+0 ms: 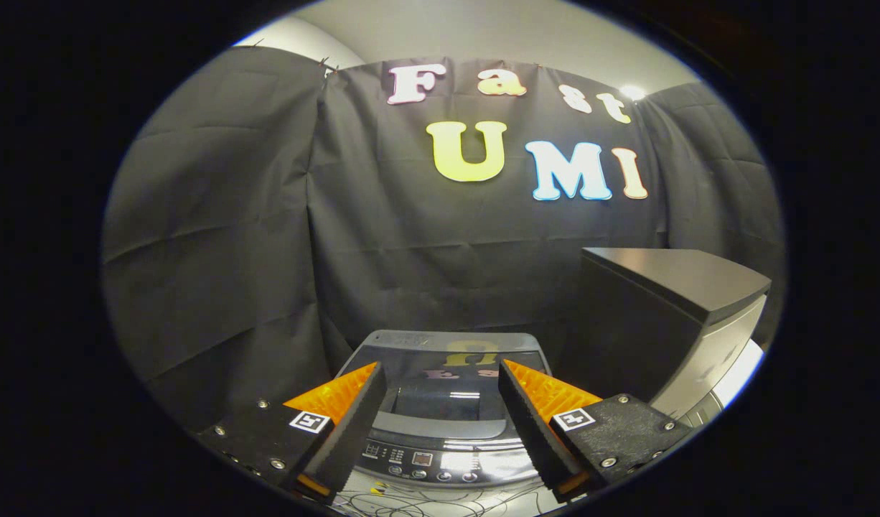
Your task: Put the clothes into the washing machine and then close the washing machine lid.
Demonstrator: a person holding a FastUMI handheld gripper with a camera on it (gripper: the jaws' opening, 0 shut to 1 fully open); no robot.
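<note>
So here the gripper (440, 377) hangs above a small grey top-loading washing machine with a glossy dark glass lid (443, 391), fingers spread wide apart and holding nothing. The washer sits right between and just beyond the fingertips, with its shiny control panel of round buttons (433, 463) on the near side, closest to the gripper.

As far as I can tell the lid (447, 373) is lying flat and closed, since it mirrors the wall behind it, though the fisheye makes it hard to be sure. I can't spot any clothes near the washer from here, so my read is that the job is either at its very start or basically wrapped up. Can't say which.

To the right of the washer, standing close beside it, is a tall dark grey box-shaped cabinet with a paler side (670, 323). Some thin tangled cables (411, 502) lie on the pale surface just in front of the washer, under the fingers.

Tips for doing this bit well, just my take:
- If the clothes have to go in, the lid has to come up first, so hook it at the recessed near edge just behind the control panel, not on the slick glass.
- Keep the fingers off the buttons while reaching in.
- Stay clear of that cabinet on the right when swinging.
- Lower the lid gently, glass doesn't like slamming.
</note>
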